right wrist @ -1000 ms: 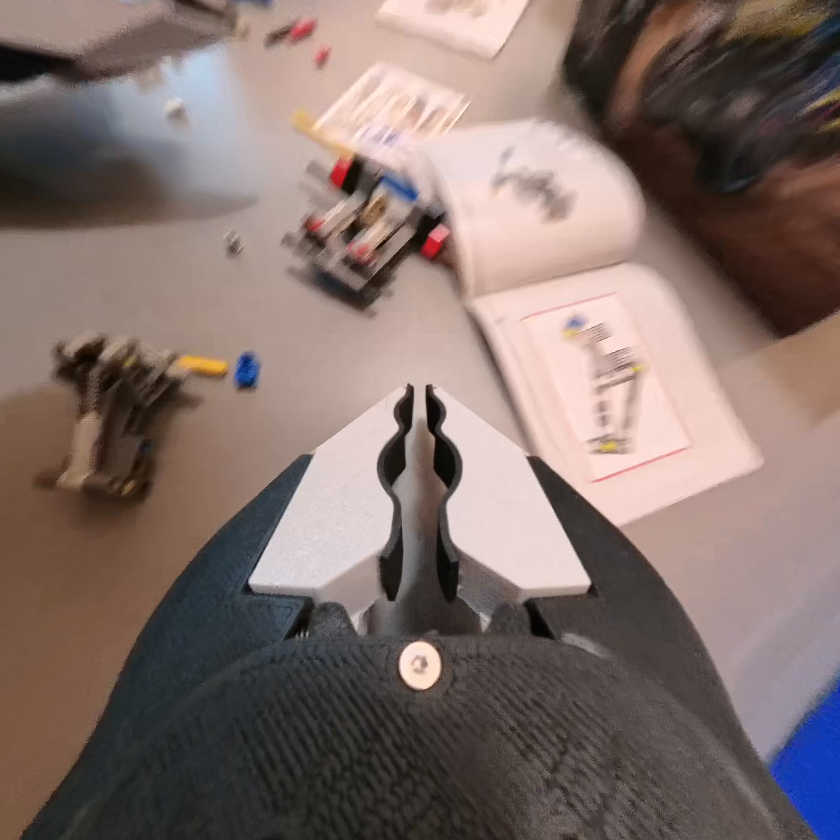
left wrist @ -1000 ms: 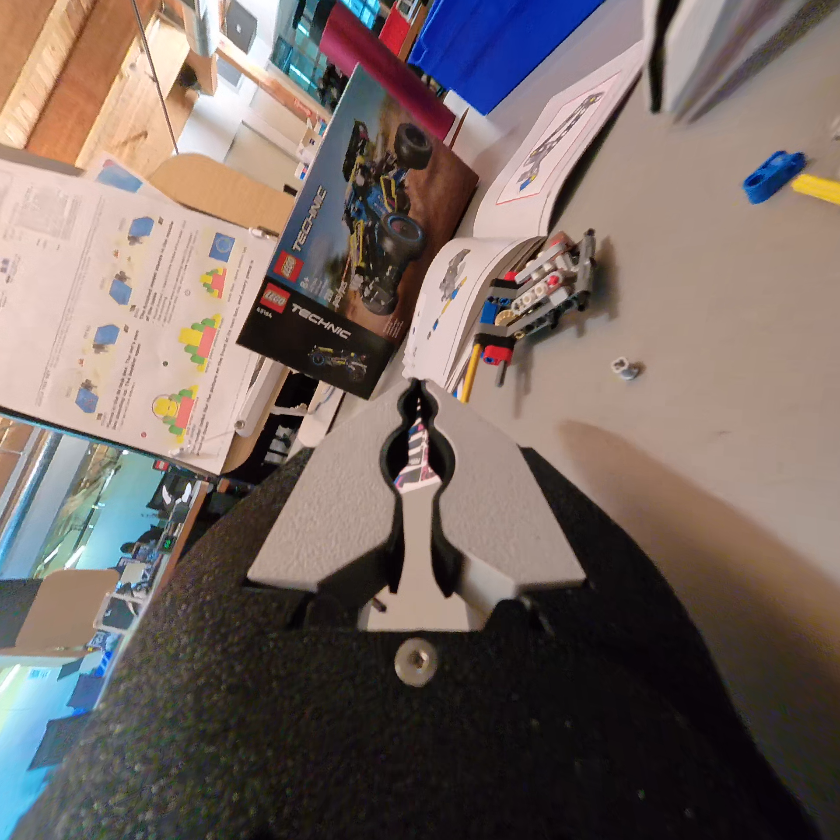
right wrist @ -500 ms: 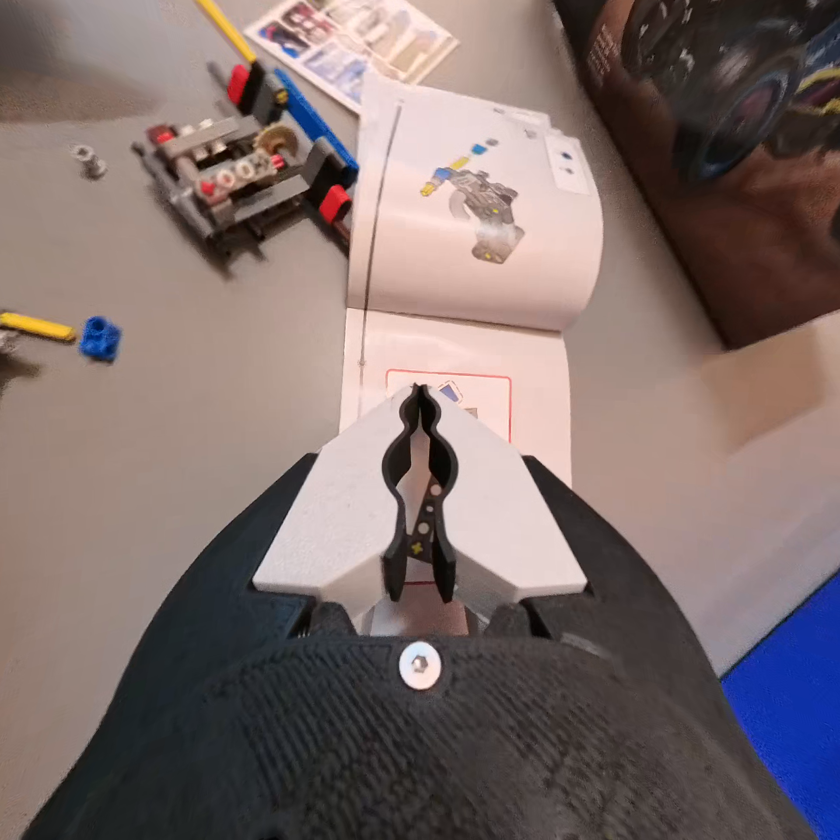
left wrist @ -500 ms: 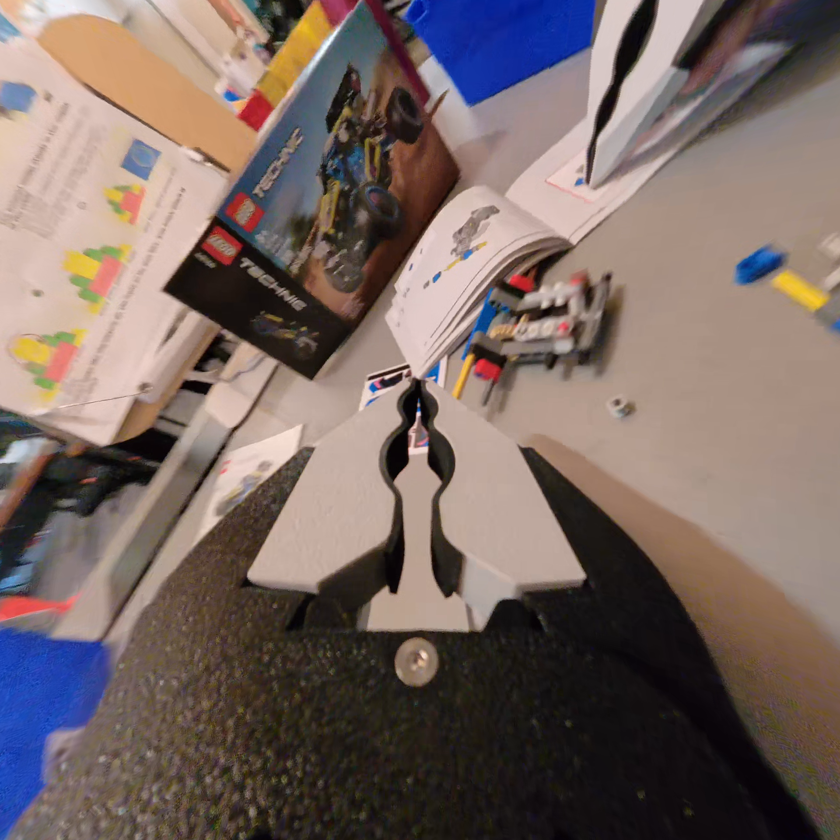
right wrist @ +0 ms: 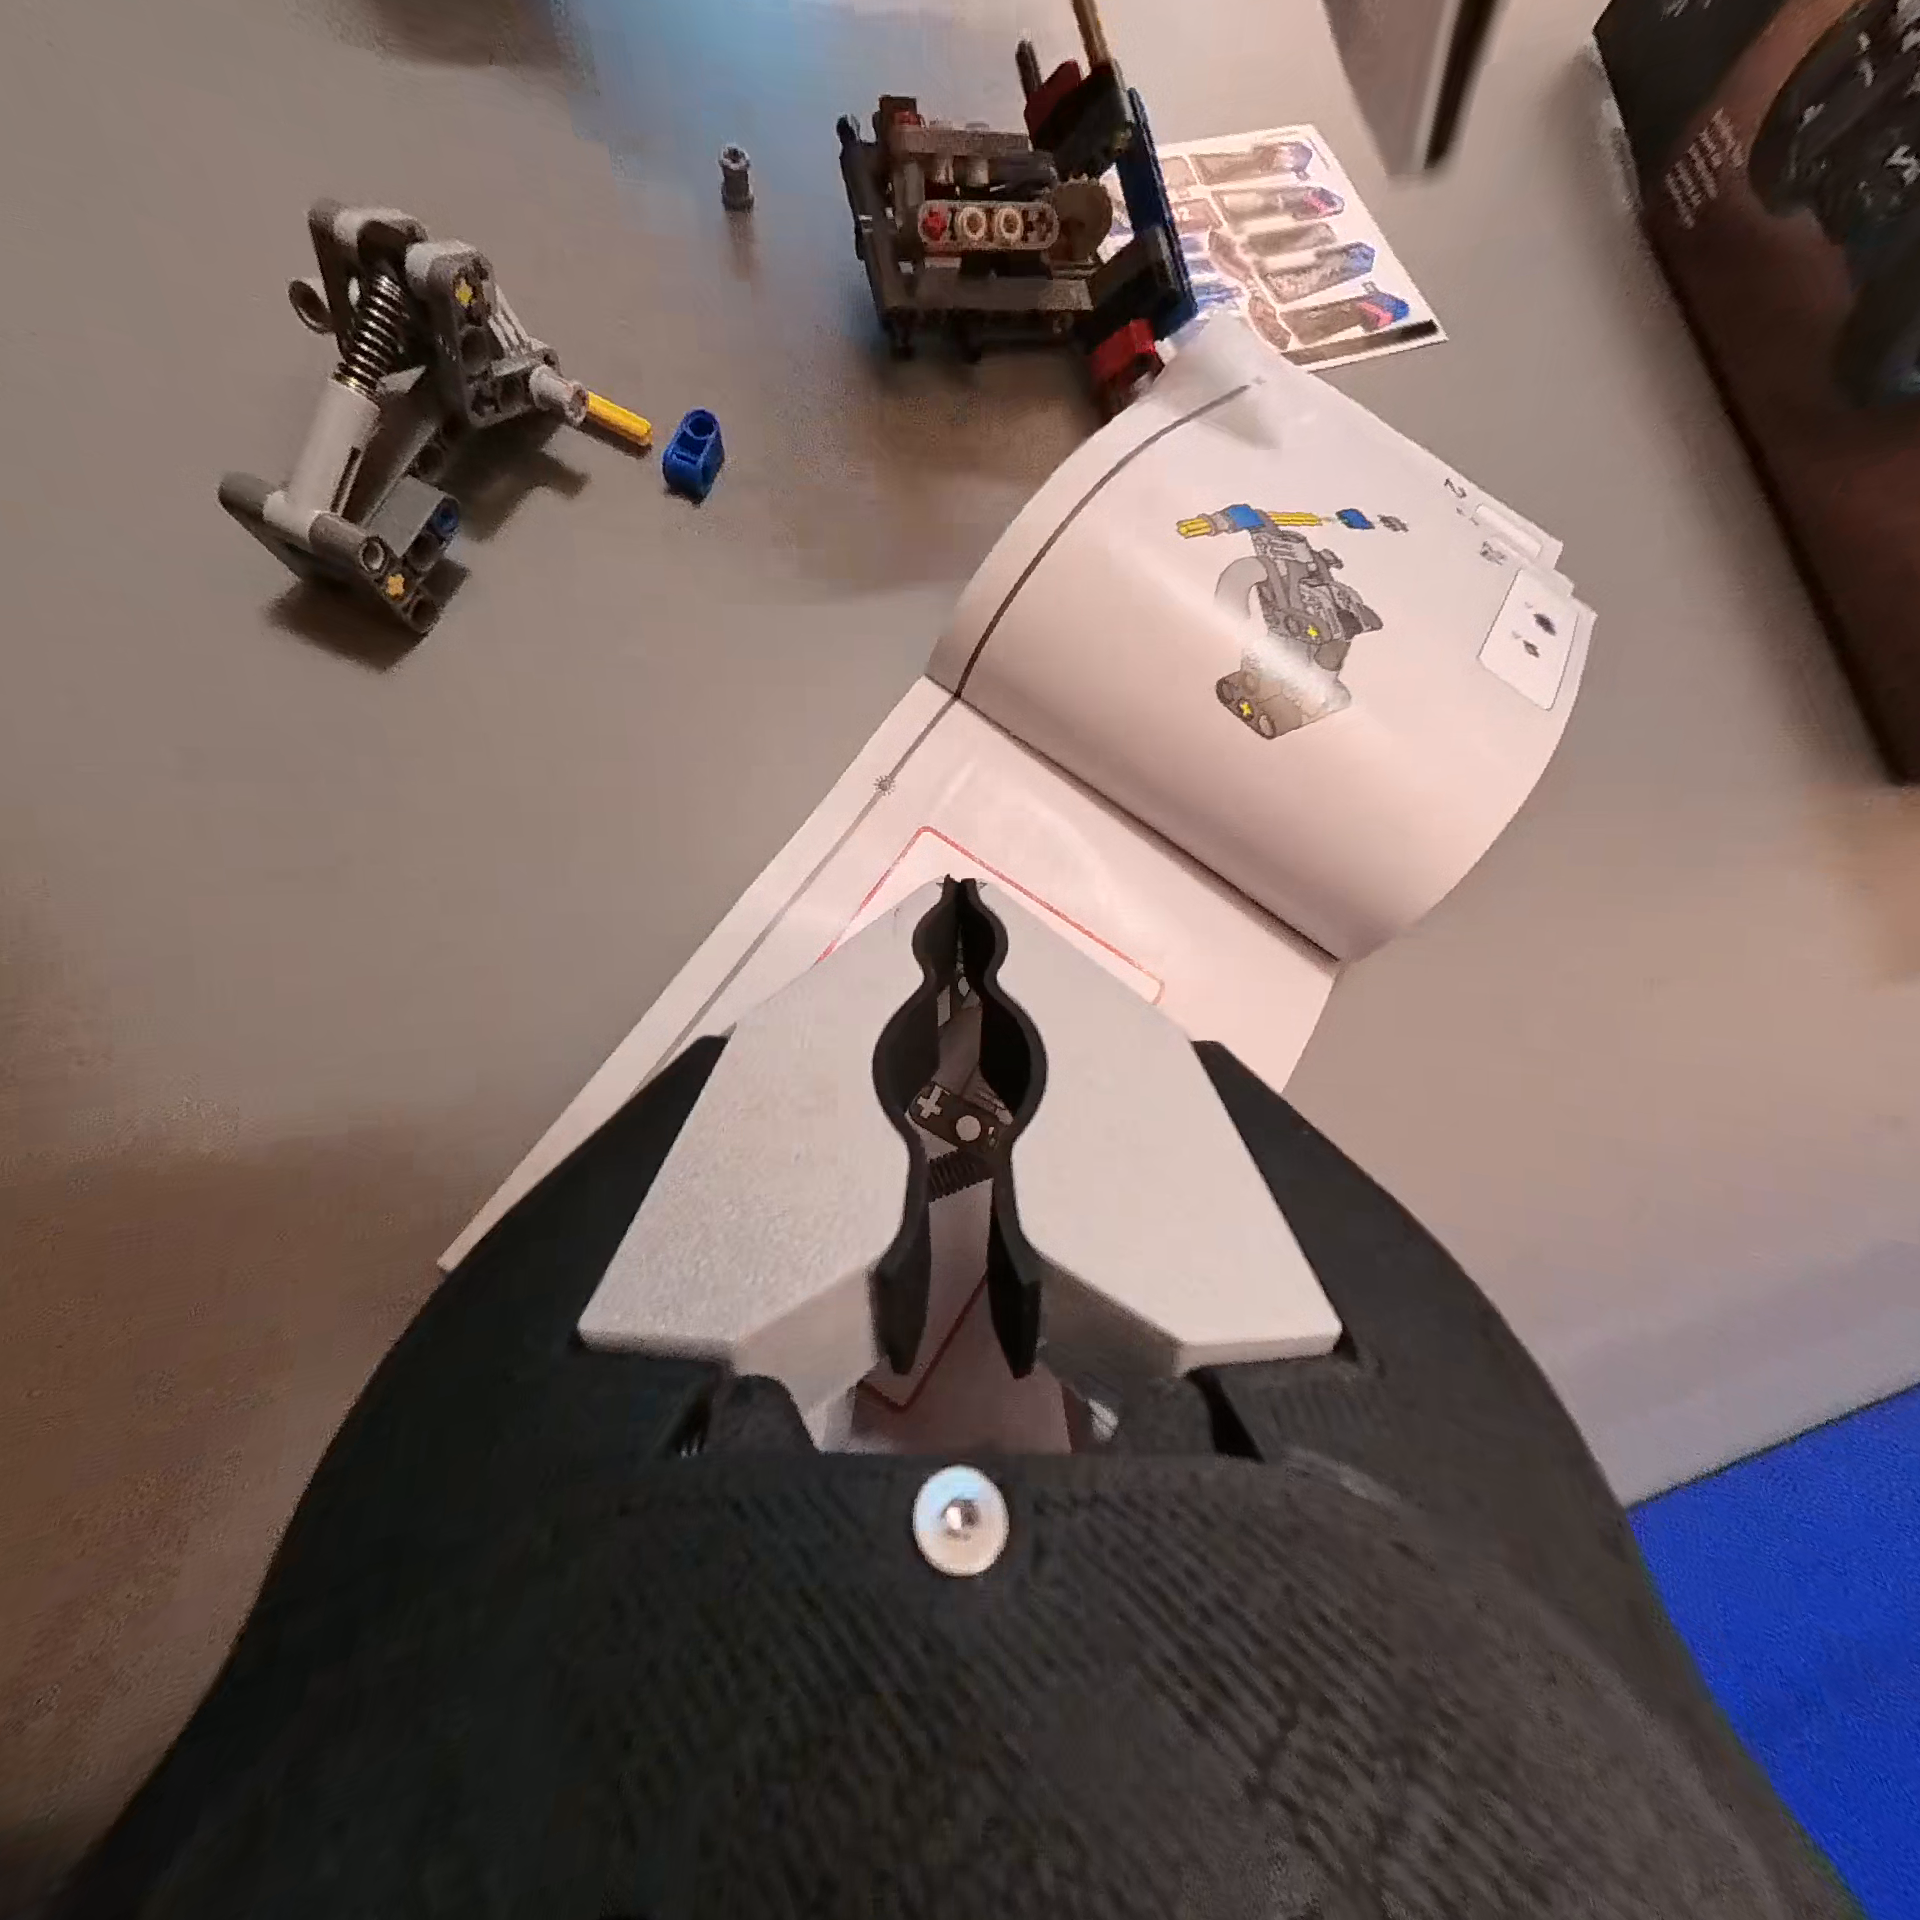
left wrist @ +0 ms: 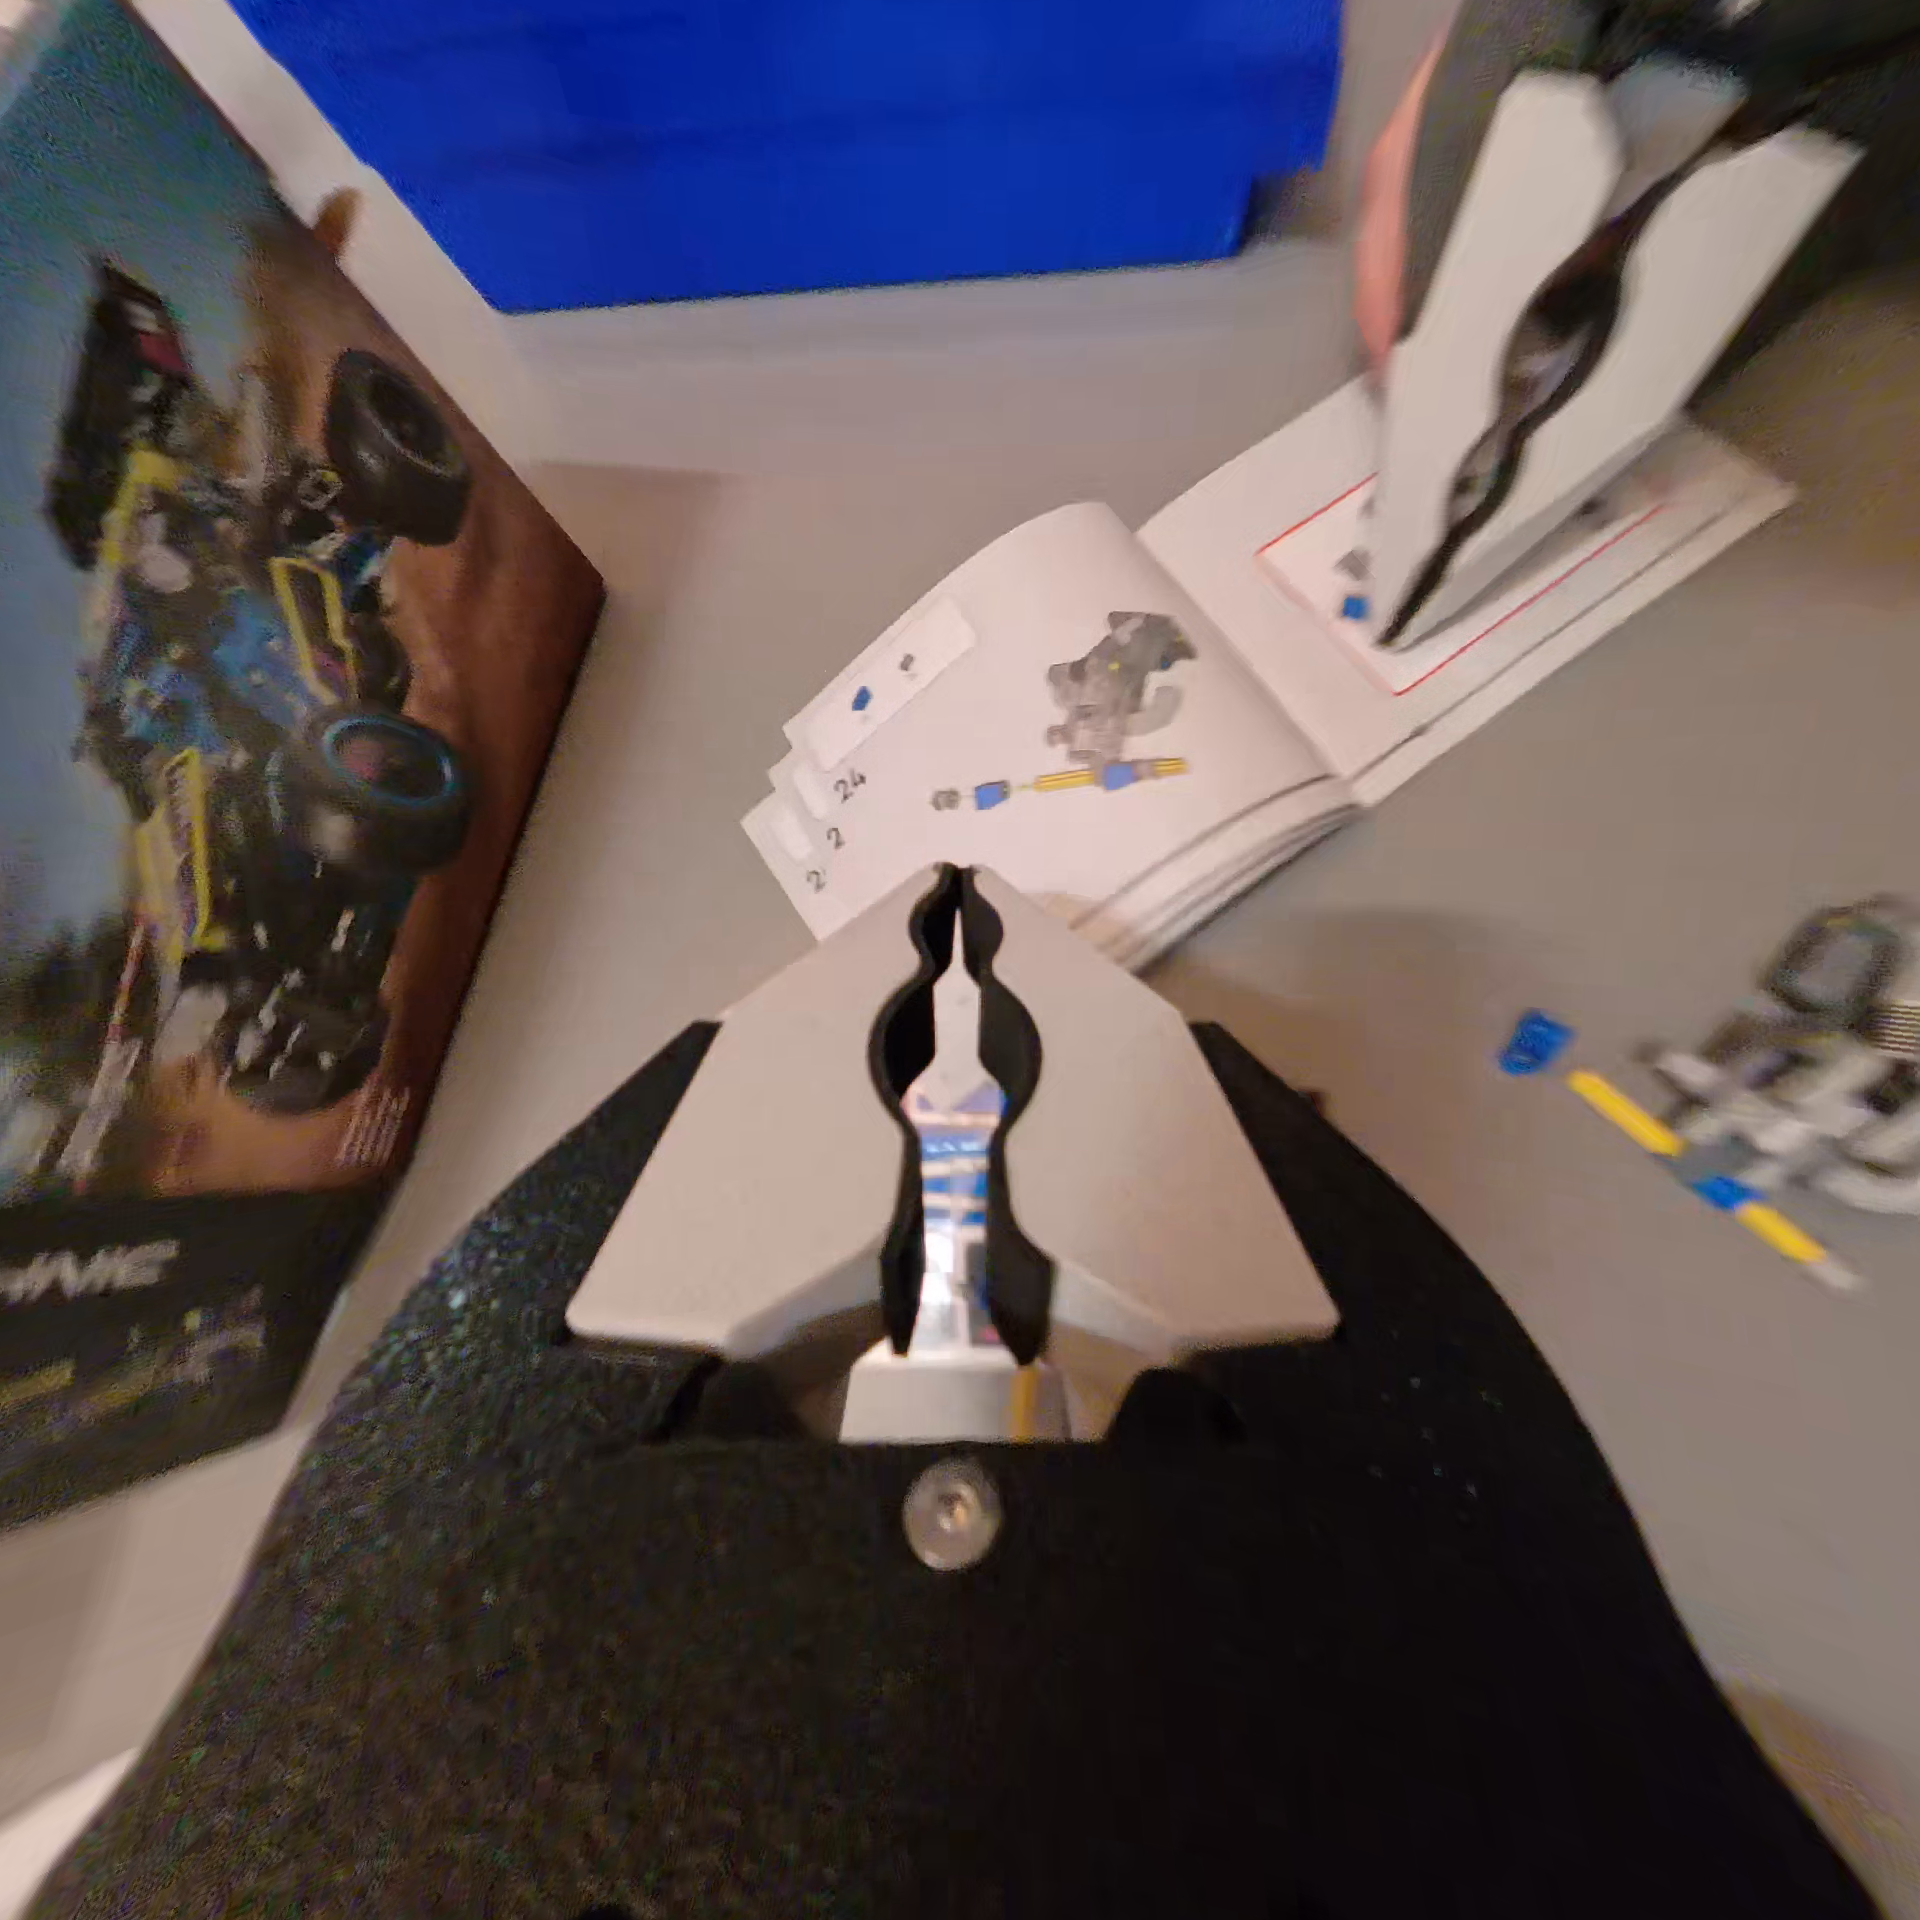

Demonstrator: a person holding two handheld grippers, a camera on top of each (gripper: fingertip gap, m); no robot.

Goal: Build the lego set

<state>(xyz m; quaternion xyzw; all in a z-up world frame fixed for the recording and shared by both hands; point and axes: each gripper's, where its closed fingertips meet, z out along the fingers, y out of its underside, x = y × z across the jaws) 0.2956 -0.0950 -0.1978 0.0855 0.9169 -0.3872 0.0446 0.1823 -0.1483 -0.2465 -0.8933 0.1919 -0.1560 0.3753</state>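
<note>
A: Right gripper, fingers pressed together, nothing pinched. Tips sit on the flat lower page of the open instruction booklet, inside the red-framed panel. My guess is it pins the page so the spread stays open.

B: Left gripper likewise closed at the tips and empty. It hangs above the grey table near the booklet's curled page, whose step drawing shows a yellow axle with blue pieces.

A: Matches the loose parts. Grey suspension sub-assembly with spring lies well apart from the booklet, yellow axle sticking out of it, blue connector just beside the axle tip, not on it.

B: Chassis block rests past them, on the sticker sheet's edge. Small dark bush alone nearby.

A: Set box stands propped to the left; motion blur there, so detail is unclear.

B: Judgement: reading stage. Connector and bush probably go next onto the axle.
</note>
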